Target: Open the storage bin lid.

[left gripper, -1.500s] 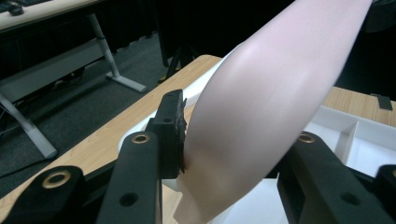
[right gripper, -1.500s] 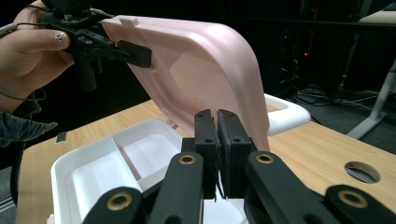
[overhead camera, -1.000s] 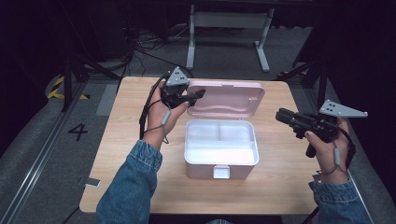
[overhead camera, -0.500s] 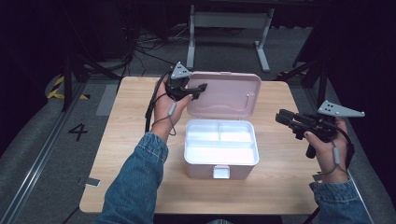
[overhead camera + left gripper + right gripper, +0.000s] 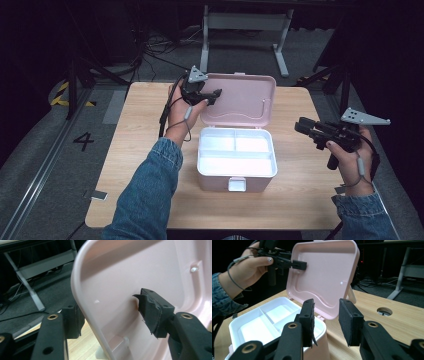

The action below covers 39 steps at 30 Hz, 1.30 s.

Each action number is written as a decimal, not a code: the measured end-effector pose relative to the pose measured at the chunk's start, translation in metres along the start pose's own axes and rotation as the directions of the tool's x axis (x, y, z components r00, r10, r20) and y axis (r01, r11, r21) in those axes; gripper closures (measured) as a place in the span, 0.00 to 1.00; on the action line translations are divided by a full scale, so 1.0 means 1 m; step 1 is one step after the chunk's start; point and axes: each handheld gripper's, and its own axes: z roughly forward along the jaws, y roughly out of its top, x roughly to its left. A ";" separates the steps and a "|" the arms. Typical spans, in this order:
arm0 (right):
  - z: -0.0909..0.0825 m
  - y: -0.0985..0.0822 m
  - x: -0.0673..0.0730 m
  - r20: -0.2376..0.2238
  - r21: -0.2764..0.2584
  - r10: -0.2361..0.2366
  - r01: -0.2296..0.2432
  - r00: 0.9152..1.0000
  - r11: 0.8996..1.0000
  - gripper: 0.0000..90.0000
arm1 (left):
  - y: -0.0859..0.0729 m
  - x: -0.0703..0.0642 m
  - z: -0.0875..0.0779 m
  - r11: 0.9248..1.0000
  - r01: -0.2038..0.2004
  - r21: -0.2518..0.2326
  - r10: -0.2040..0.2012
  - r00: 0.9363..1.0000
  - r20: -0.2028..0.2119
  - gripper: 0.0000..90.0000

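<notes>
Pink box [image 5: 235, 172] on wooden table [image 5: 140, 150], white tray inside, lid [image 5: 242, 100] raised; left gripper [image 5: 212, 95] straddling lid's edge, right gripper [image 5: 302, 126] spread, empty, beside box.

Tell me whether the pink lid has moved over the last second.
Yes. The pink lid lay back flat behind the white tray; now it stands raised off the table, its edge between the jaws of the left gripper.
</notes>
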 end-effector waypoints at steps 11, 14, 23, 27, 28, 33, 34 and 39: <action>0.004 -0.002 0.000 -0.025 0.005 0.014 -0.014 1.000 1.000 0.72 | -0.015 0.010 0.016 0.995 0.040 0.090 -0.042 0.999 0.014 0.43; 0.005 -0.003 -0.001 -0.028 0.008 0.013 -0.013 1.000 1.000 0.72 | -0.017 0.011 0.018 0.992 0.053 0.112 -0.055 0.998 0.016 0.43; 0.008 -0.004 -0.001 -0.032 0.020 0.013 -0.013 0.999 1.000 0.72 | -0.023 0.013 0.031 0.979 0.107 0.176 -0.112 0.993 0.021 0.39; 0.009 -0.005 -0.002 -0.031 0.021 0.019 -0.019 0.999 1.000 0.72 | -0.027 0.015 0.035 0.971 0.140 0.193 -0.146 0.989 0.020 0.39; 0.009 -0.005 -0.002 -0.030 0.022 0.018 -0.017 0.999 1.000 0.72 | -0.028 0.015 0.036 0.969 0.150 0.199 -0.156 0.988 0.019 0.39; 0.009 -0.006 -0.003 -0.026 0.029 0.020 -0.019 0.999 0.999 0.71 | -0.030 0.015 0.040 0.958 0.173 0.229 -0.182 0.983 0.015 0.38; 0.010 -0.006 -0.003 -0.024 0.031 0.018 -0.018 1.000 0.999 0.71 | -0.031 0.016 0.041 0.955 0.174 0.241 -0.183 0.983 0.013 0.38; 0.011 -0.007 -0.003 -0.028 0.032 0.017 -0.016 0.999 0.999 0.71 | -0.035 0.018 0.044 0.939 0.202 0.279 -0.215 0.976 0.018 0.37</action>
